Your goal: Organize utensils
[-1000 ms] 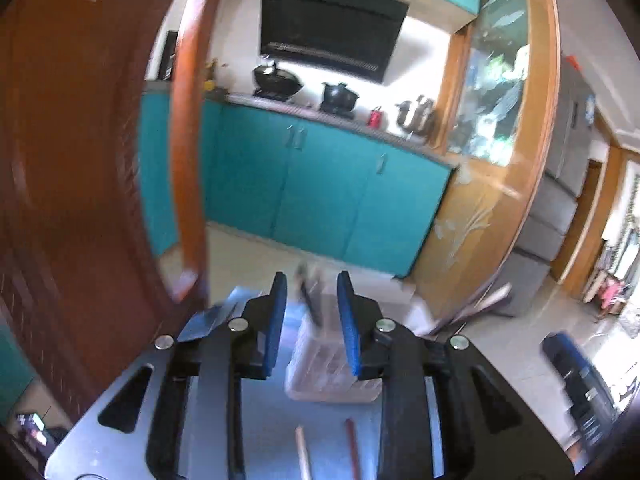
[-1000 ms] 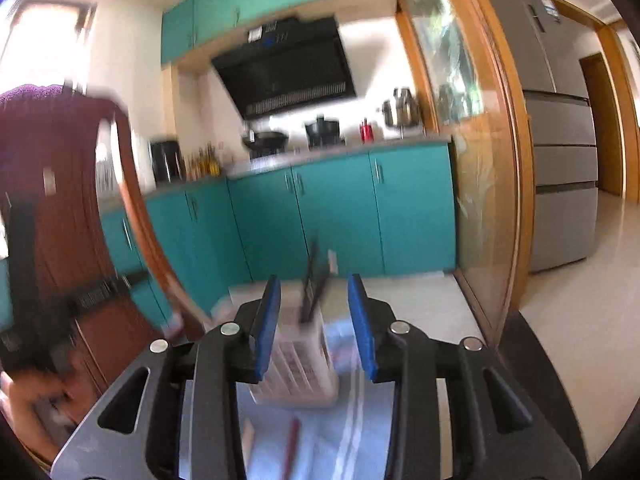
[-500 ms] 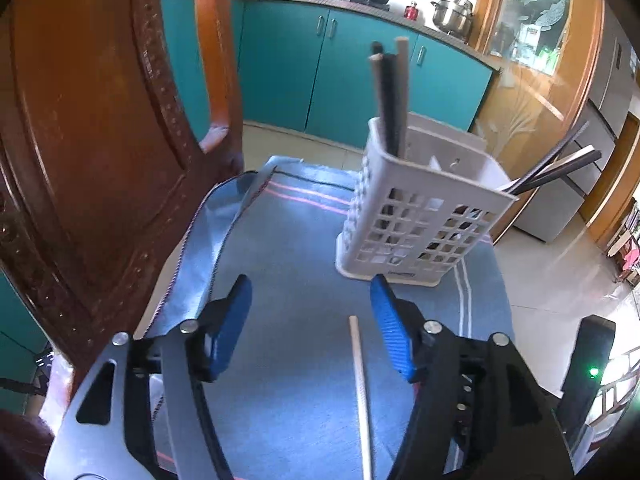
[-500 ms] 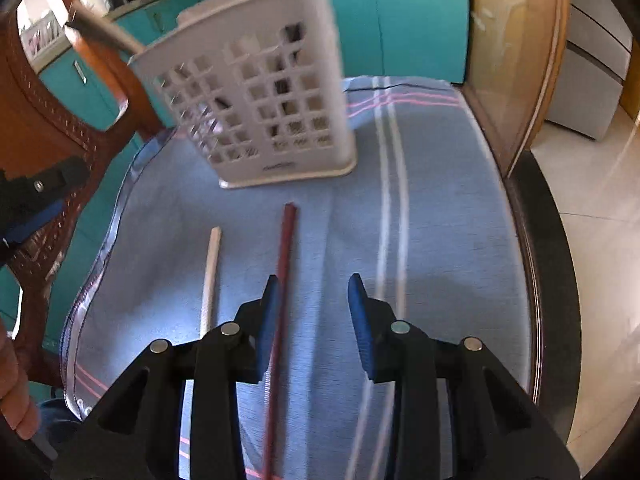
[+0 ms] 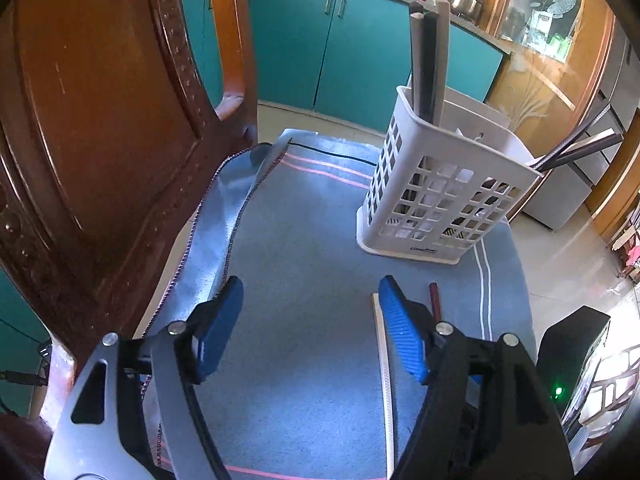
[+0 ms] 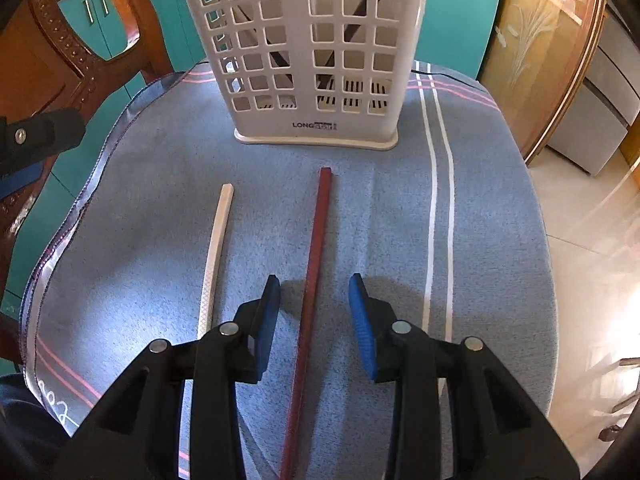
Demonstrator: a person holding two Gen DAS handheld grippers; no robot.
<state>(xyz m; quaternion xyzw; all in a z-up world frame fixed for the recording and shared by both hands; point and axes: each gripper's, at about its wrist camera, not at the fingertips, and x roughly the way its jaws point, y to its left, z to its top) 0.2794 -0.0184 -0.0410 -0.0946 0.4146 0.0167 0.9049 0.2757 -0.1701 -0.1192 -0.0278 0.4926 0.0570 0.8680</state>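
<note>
Straddling the dark red chopstick (image 6: 313, 264), the right tool (image 6: 314, 312) hung low over the blue cloth (image 6: 380, 208), its jaws parted with the stick between them and neither pad pressing it. Left tool (image 5: 310, 320) was spread wide and opening further, nothing between its jaws; the white chopstick (image 5: 383, 364) lay just beside its right finger, outside the gap. In the right wrist view both sticks lay flat on the cloth-covered table, roughly parallel, near ends pointing toward the white slotted holder (image 6: 316, 52), which stood upright a little beyond them. The holder already carried several dark chopsticks (image 5: 427, 60), some leaning out over one corner.

Risks, as judged: the red stick sat slightly nearer the left pad, so an uneven close might roll or skew it. Thin stick on soft cloth, so the pads could pinch fabric and drag it. The left tool, offset from the white stick, might close on nothing or knock the stick sideways. A carved wooden chair back (image 5: 100, 120) crowded the left side.
</note>
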